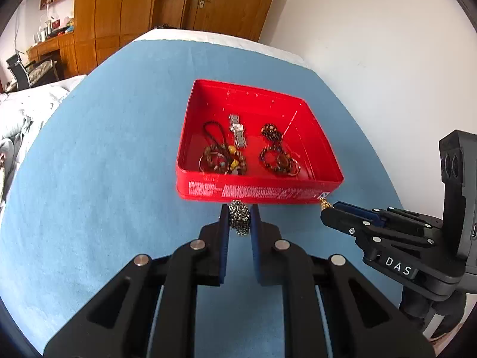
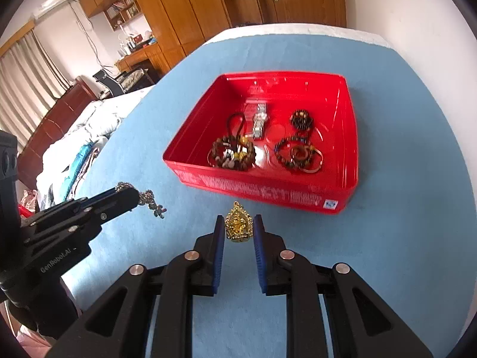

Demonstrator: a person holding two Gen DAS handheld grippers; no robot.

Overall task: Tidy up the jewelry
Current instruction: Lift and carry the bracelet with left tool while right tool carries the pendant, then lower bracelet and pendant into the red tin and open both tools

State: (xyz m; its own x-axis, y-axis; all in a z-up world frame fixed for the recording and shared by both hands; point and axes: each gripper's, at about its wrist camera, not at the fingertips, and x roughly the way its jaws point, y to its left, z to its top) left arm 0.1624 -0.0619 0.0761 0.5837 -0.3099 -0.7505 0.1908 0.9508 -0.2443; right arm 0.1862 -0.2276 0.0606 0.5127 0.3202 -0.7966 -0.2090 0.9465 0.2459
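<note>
- The blue worktop [image 2: 402, 238] lies bare on every side of the red tray [image 2: 353, 137].
- The tray's near wall stands just ahead of both loaded jaws.
- Bracelets [image 2: 234, 152] crowd the tray's near floor; the far floor is bare.

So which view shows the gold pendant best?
The right wrist view: the gold pendant faces the camera, whole, clamped between the right gripper fingers. The left wrist view shows only a gold tip poking past that gripper's fingertips, beside the red box.
</note>
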